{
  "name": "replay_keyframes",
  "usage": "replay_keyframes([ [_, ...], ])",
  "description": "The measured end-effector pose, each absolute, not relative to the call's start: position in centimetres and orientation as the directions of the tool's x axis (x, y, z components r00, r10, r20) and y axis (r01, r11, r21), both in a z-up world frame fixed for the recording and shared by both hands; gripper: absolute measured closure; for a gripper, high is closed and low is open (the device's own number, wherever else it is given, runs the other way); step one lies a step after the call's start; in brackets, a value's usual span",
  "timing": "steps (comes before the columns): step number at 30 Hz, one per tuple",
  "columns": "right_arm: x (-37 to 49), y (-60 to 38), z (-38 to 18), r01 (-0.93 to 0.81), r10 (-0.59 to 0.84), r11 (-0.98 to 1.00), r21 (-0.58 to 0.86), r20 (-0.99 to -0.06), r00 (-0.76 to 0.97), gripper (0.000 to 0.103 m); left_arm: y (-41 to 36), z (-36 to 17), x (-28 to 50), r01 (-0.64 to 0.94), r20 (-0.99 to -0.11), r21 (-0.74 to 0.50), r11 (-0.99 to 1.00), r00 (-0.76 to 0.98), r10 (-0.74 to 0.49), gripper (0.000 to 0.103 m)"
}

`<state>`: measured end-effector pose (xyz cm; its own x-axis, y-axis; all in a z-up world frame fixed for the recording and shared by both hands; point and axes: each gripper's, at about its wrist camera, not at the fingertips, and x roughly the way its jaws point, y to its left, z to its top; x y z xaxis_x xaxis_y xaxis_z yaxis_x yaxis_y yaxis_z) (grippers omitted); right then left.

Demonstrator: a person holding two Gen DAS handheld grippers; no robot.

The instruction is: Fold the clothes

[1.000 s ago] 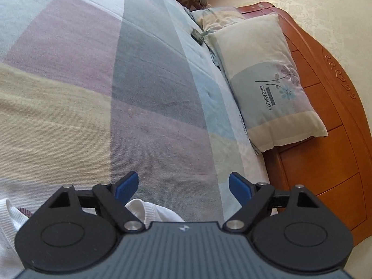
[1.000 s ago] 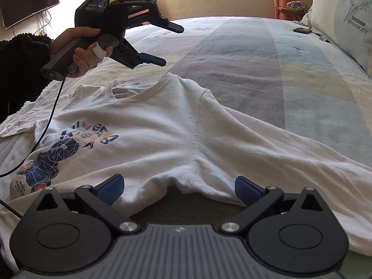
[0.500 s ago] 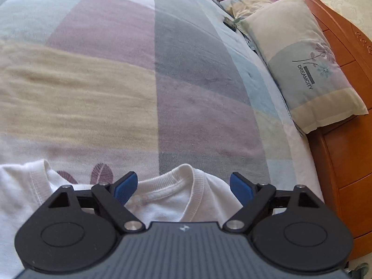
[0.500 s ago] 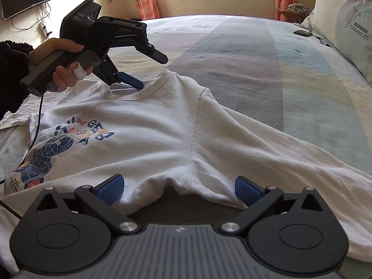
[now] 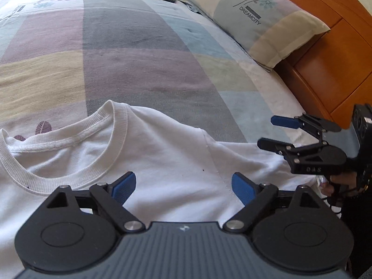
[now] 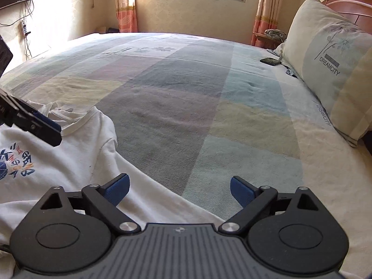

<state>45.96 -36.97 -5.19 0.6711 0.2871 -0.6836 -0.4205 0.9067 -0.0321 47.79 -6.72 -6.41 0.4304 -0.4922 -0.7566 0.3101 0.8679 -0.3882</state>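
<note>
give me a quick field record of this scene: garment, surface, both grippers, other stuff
garment: white t-shirt, spread face up, not yet folded, ribbed collar facing the far side of the bed
print: blue graphic on the chest
surface: bedspread in pastel blocks
left gripper: open, over the shoulder beside the collar, nothing between the pads
right gripper: open, jaws have just been closing a little, over the sleeve, not gripping it
other: pillow against the wooden headboard; small dark object near it
</note>
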Motion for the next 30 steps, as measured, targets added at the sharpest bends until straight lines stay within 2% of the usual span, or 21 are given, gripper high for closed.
replay_keyframes([
  [1,46.9,-37.0,-5.5,-0.436,0.290,0.899,-0.036,-0.696,0.656,0.027,-7.1,-6.5,47.2,0.322,-0.759,-0.377,0.868,0.429,-0.489,0.014],
  [2,47.7,-36.8,-6.0,-0.466,0.299,0.884,-0.043,-0.714,0.633,0.032,-7.3,-6.6,46.6,0.332,-0.762,-0.368,0.868,0.427,-0.486,0.014],
  [7,48.9,-34.2,-8.4,-0.648,0.368,0.758,-0.072,-0.773,0.516,0.045,-7.7,-7.2,45.5,0.348,-0.781,-0.349,0.870,0.406,-0.475,0.014],
  [9,48.8,-34.2,-8.2,-0.663,0.402,0.748,-0.026,-0.777,0.484,0.057,-7.6,-7.3,45.3,0.344,-0.785,-0.340,0.876,0.409,-0.465,0.014],
  [11,48.7,-34.1,-8.0,-0.676,0.431,0.737,0.014,-0.780,0.454,0.099,-7.5,-7.3,45.2,0.338,-0.789,-0.334,0.880,0.412,-0.457,0.014],
  [14,47.6,-34.1,-7.8,-0.662,0.395,0.749,-0.032,-0.781,0.484,0.099,-7.2,-7.0,45.3,0.324,-0.785,-0.330,0.886,0.427,-0.449,0.014],
  [16,47.6,-34.8,-7.2,-0.575,0.322,0.814,-0.082,-0.761,0.564,0.099,-7.0,-6.7,45.3,0.325,-0.776,-0.334,0.885,0.438,-0.454,0.014],
  [20,47.7,-36.8,-5.8,-0.437,0.245,0.896,-0.078,-0.733,0.634,0.098,-6.5,-6.5,45.6,0.322,-0.762,-0.344,0.882,0.453,-0.463,0.014],
  [25,47.2,-35.9,-4.1,-0.502,0.376,0.865,0.019,-0.688,0.621,0.090,-6.0,-6.5,46.9,0.289,-0.756,-0.343,0.894,0.479,-0.445,0.014],
  [30,48.7,-30.8,-5.8,-0.598,0.497,0.792,0.122,-0.698,0.516,0.090,-4.4,-7.2,47.6,0.209,-0.759,-0.346,0.915,0.511,-0.404,0.014],
])
